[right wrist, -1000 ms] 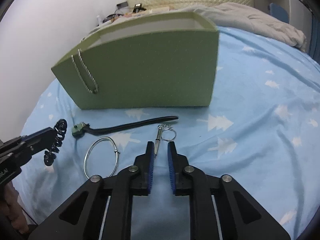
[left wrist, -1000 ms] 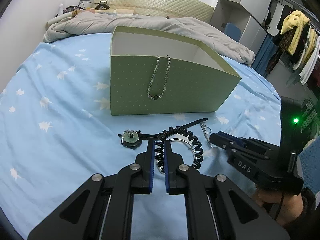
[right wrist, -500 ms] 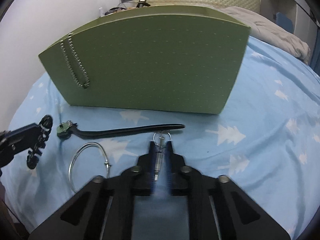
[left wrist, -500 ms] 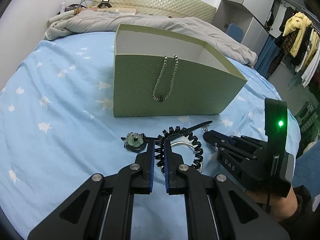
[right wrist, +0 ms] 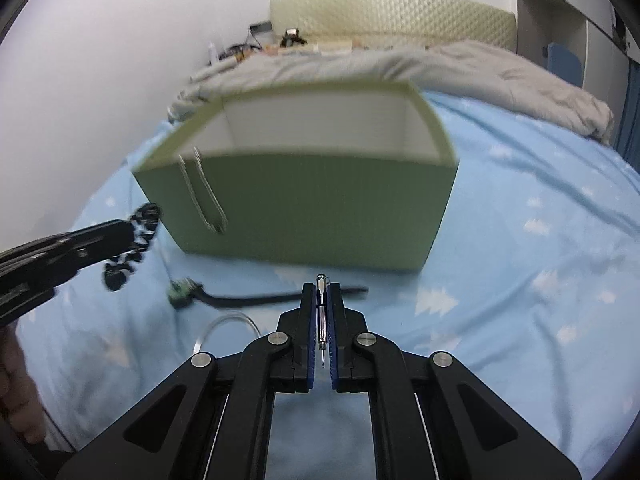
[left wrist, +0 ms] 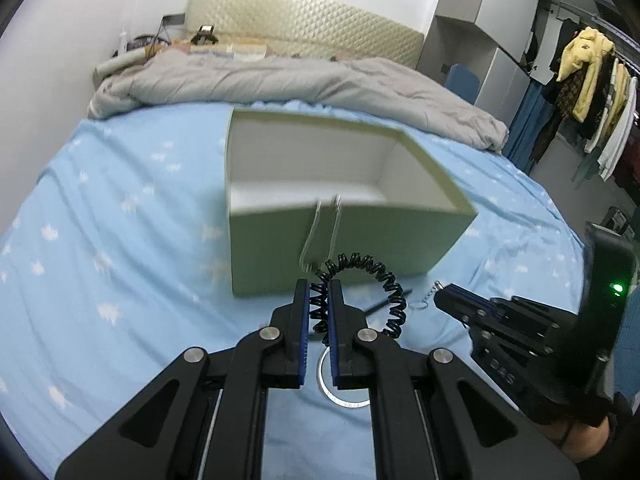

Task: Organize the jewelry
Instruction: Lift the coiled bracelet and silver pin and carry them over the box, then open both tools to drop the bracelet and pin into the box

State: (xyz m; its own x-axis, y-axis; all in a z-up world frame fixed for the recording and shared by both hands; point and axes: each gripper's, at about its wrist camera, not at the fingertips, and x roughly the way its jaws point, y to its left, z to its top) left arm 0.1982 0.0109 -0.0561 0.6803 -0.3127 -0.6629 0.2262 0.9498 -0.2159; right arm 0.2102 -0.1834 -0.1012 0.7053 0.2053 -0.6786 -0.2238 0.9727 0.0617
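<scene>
A green open box (left wrist: 280, 256) (right wrist: 312, 208) stands on the blue bed sheet, with a silver bead chain (left wrist: 320, 232) (right wrist: 202, 196) hung over its near wall. My left gripper (left wrist: 320, 300) is shut on a black coiled bracelet (left wrist: 380, 280) and holds it above the sheet, in front of the box. My right gripper (right wrist: 322, 292) is shut on a thin silver pendant (right wrist: 321, 316), lifted off the sheet. A silver bangle (left wrist: 340, 384) (right wrist: 224, 328) and a black strap with a green flower charm (right wrist: 240, 300) lie on the sheet below.
A grey duvet (left wrist: 300, 80) is bunched behind the box, with a padded headboard (left wrist: 312, 20) beyond. Clothes (left wrist: 588, 72) hang at the far right. Each gripper shows in the other's view: the right one (left wrist: 440, 300) and the left one (right wrist: 132, 232).
My right gripper has closed on the silver pendant and lifted it. Both grippers have risen and moved toward the box, so its inside now shows.
</scene>
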